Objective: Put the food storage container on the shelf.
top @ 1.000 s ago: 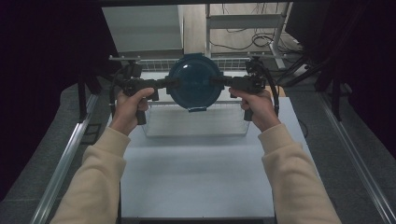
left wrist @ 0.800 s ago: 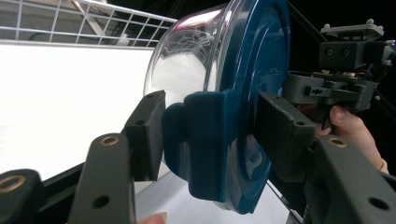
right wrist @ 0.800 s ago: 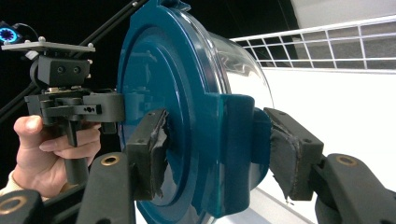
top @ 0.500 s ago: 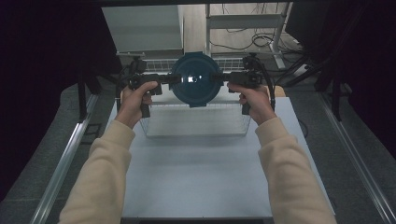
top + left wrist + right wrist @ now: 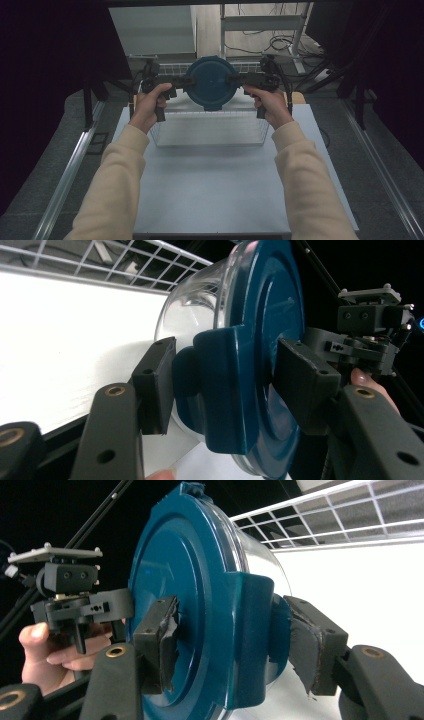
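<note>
The step in hand looks like a two-handed carry of a clear round container [image 5: 212, 84] with a dark blue lid, held up over the far part of a white wire basket [image 5: 210, 131] that stands on the pale worktop [image 5: 210, 190]. The left hand-held gripper [image 5: 183, 82] is clamped on the blue latch tab [image 5: 220, 385] at the container's left edge: in the left gripper view one pad sits on the lid's face and the other behind the tab, against the clear bowl. The right hand-held gripper [image 5: 235, 80] grips the matching latch [image 5: 245, 630] on the opposite edge in the same manner, its worn pads [image 5: 167, 640] pressed on the lid's face and on the back of the tab. Both sets of jaws are closed only as far as the thickness of the tabs allows, and nothing else is between them. The lid faces up toward the high view, so the bowl hangs below it, above the basket rather than resting in it, as far as can be judged. The next move probably calls for lowering both hands together and evenly, keeping the lid level so that neither latch slips from its pads, until the bowl's bottom meets the basket floor or the worktop, and only then easing the jaws apart.
</note>
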`<action>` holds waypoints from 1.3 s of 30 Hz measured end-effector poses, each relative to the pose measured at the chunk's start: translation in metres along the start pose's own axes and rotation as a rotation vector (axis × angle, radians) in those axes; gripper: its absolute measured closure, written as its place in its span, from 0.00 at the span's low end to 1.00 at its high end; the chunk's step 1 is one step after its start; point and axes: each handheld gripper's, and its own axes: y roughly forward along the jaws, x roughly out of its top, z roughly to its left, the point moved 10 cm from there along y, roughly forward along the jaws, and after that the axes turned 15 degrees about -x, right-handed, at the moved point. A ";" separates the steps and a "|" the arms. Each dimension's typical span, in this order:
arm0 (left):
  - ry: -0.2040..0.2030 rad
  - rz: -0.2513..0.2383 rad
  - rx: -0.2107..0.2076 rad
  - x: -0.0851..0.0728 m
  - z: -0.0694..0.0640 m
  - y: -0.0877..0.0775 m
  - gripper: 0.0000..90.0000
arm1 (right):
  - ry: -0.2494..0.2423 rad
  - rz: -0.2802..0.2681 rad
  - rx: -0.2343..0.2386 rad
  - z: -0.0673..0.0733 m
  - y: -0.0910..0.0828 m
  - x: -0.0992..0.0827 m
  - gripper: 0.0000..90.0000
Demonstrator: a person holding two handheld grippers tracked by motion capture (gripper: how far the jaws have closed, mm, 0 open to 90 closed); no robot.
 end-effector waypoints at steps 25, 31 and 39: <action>-0.127 -0.059 -0.037 0.007 0.027 0.012 0.45 | 0.238 -0.008 -0.018 -0.024 0.023 0.006 0.45; -0.067 -0.114 0.041 0.013 0.024 0.008 0.39 | 0.124 -0.073 -0.084 -0.023 0.018 0.009 0.35; 0.090 -0.092 0.122 0.007 0.004 -0.013 0.29 | 0.019 -0.147 -0.064 -0.010 -0.011 0.009 0.22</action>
